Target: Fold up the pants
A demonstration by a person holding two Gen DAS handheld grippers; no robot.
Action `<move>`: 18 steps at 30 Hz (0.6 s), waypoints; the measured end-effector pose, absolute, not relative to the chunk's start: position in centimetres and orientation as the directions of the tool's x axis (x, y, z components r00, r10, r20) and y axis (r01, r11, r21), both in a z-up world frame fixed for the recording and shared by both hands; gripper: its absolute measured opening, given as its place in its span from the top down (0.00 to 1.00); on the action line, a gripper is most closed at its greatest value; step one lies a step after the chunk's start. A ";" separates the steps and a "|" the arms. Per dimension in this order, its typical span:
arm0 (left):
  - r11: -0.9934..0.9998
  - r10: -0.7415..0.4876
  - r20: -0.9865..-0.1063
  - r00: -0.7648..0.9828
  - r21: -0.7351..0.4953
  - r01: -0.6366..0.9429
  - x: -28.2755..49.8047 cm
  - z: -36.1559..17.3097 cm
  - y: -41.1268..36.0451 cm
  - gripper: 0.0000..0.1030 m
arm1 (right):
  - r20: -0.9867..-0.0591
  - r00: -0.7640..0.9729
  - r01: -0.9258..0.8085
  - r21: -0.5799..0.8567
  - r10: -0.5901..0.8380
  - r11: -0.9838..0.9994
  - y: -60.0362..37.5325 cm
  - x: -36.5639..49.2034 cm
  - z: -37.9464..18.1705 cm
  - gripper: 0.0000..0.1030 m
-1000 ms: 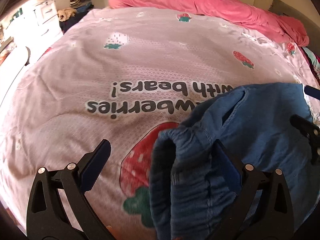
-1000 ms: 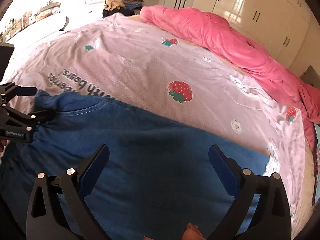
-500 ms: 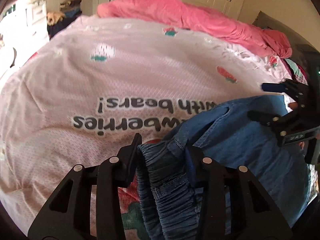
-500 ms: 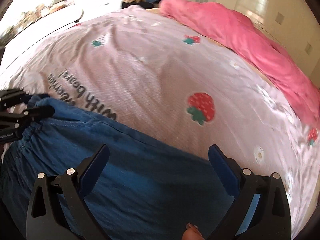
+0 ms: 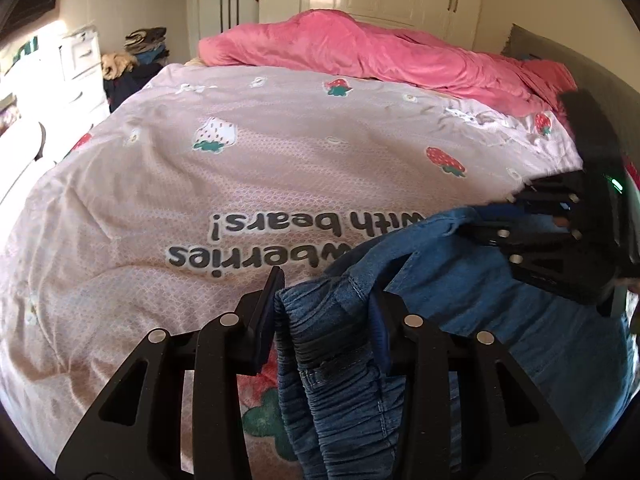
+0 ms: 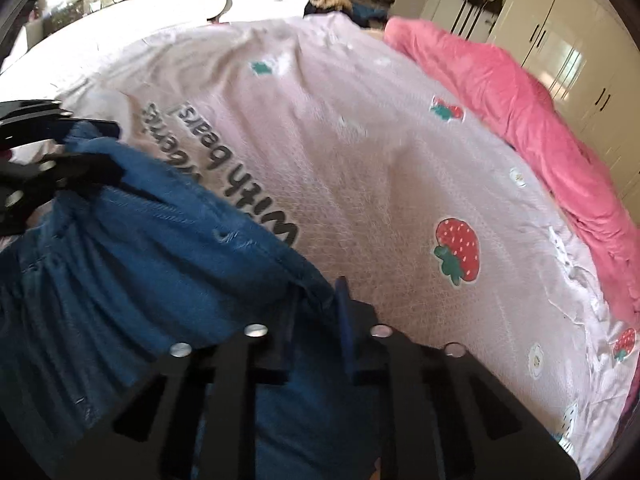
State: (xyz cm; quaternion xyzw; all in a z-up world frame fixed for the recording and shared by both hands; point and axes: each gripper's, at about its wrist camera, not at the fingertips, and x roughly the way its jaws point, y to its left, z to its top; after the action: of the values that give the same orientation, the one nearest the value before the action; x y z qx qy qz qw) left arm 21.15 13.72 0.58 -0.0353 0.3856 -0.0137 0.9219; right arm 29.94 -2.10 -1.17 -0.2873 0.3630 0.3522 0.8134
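Through the left wrist view we see our left claw (image 5: pixel 326 308) pinched onto the gathered waistband of the blue pants (image 5: pixel 472 312), which drape from 6 o'clock out to 3 o'clock over the pink strawberry bedspread (image 5: pixel 248 184), while the right claw (image 5: pixel 516 220) bites the denim edge at 3 o'clock and a pink blanket (image 5: pixel 384 56) lies bunched at 12 o'clock. Through the right wrist view we see our right claw (image 6: pixel 316 320) closed on a fold of the pants (image 6: pixel 132 248) at 6 o'clock, the cloth spreading toward 9 o'clock where the left claw (image 6: pixel 80 152) grips it, the bedspread (image 6: pixel 360 160) running on toward 1 o'clock.
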 end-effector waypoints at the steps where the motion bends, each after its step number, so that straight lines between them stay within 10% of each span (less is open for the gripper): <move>1: 0.996 -0.064 -0.707 0.704 -0.093 -0.004 21.0 0.6 13.9 0.70 | -0.786 0.491 -0.776 -0.198 0.377 0.598 -2.5 29.5 -0.8 0.89; 18: 0.985 -0.150 -0.575 0.804 -0.156 0.072 11.2 3.9 11.9 0.68 | -0.622 0.487 -0.707 0.131 0.613 0.695 -11.4 15.1 6.2 0.90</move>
State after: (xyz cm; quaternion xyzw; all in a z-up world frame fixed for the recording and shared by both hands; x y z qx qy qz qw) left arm 11.22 11.93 3.86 -0.0630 0.3073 -0.0587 0.9477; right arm 15.07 -11.38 6.18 -0.0710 0.3300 0.3841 0.8594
